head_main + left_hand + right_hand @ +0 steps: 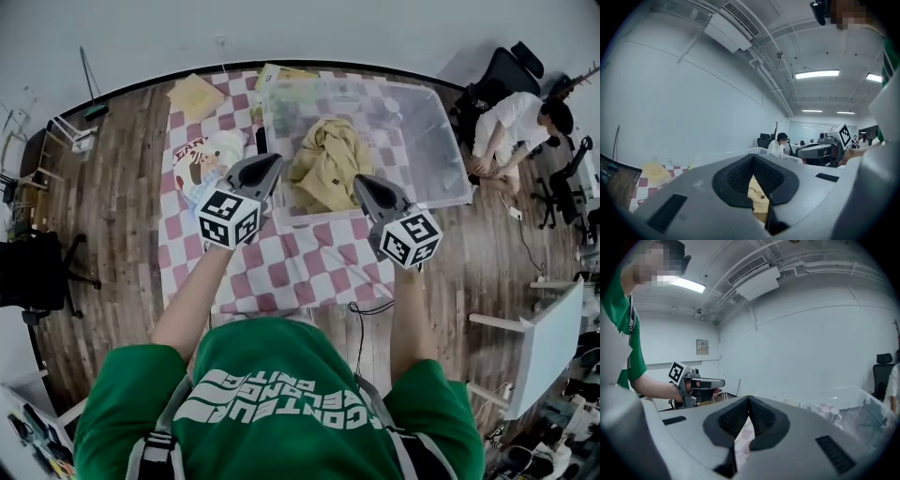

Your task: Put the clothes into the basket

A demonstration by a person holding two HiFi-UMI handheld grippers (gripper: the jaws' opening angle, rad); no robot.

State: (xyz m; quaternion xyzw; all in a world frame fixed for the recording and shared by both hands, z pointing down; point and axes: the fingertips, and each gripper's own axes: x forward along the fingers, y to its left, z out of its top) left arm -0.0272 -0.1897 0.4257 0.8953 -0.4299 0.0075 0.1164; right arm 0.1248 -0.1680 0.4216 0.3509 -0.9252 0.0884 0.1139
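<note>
A crumpled yellow garment (328, 164) lies inside the clear plastic basket (441, 131) at the far side of the table. My left gripper (272, 165) hovers over the basket's near left corner, jaws shut with nothing in them. The right gripper (362, 184) hangs over the near rim, just right of the garment, also shut and empty. In the left gripper view the closed left gripper (752, 157) shows a strip of the yellow garment (758, 199) below it. In the right gripper view the right gripper (749, 399) is closed above the checkered cloth (743, 441).
A red-and-white checkered cloth (281, 267) covers the table. A white printed garment (208, 157) lies left of the basket, and a yellow flat item (195, 96) sits at the far left corner. A seated person (511, 127) and chairs are at the right, with a white table (548, 342) nearer.
</note>
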